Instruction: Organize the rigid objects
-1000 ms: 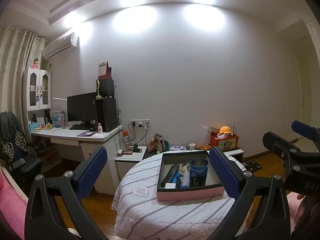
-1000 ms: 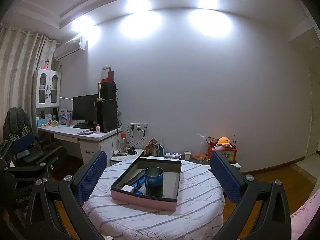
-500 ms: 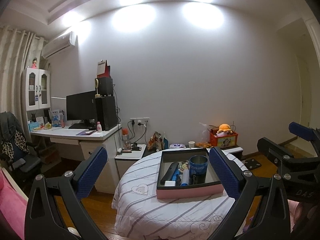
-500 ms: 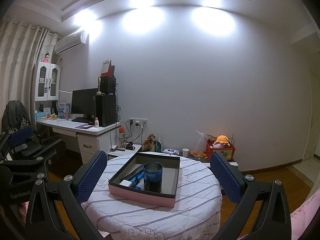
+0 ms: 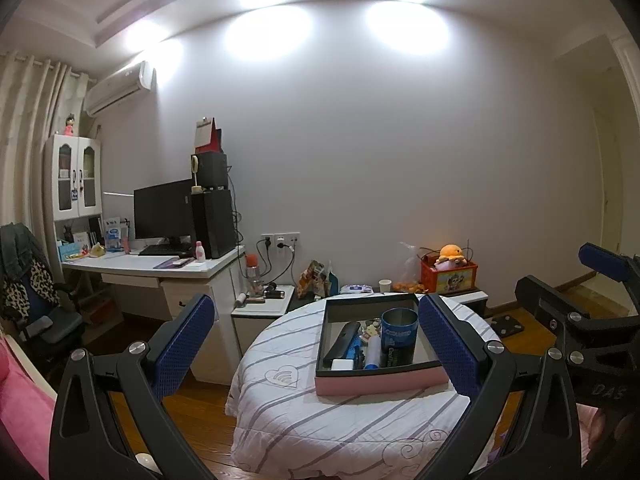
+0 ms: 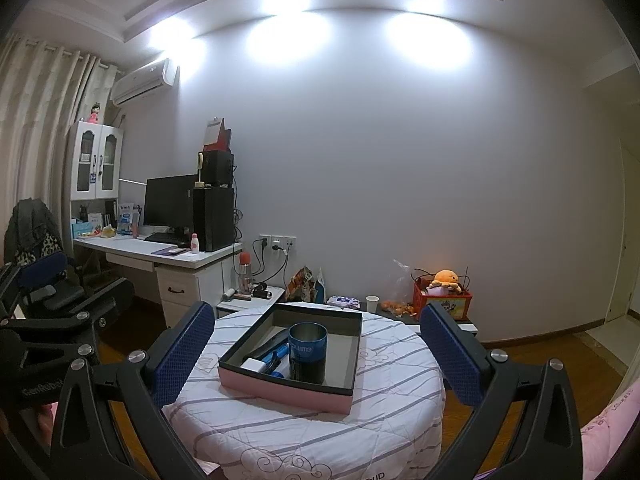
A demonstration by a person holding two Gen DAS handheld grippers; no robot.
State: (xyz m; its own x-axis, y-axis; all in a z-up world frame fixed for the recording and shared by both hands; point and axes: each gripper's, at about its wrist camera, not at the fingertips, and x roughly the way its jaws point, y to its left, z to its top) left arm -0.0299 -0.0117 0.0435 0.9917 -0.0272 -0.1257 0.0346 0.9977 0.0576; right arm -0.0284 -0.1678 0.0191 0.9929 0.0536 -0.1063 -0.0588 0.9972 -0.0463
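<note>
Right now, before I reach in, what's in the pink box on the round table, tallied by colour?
Black flat bar-shaped item: 1
Blue metal can, upright: 1
White small block: 1
White tube with blue cap: 1
Blue small items, tangled and partly hidden: cannot count
Total clearly seen: 4

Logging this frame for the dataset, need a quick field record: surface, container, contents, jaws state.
surface: round table with striped cloth
container: pink box, black inside, on the table
contents: blue tin upright; black bar, white block, blue pens beside it
left gripper: jaws open, empty, short of the box
right gripper: jaws open, empty
</note>
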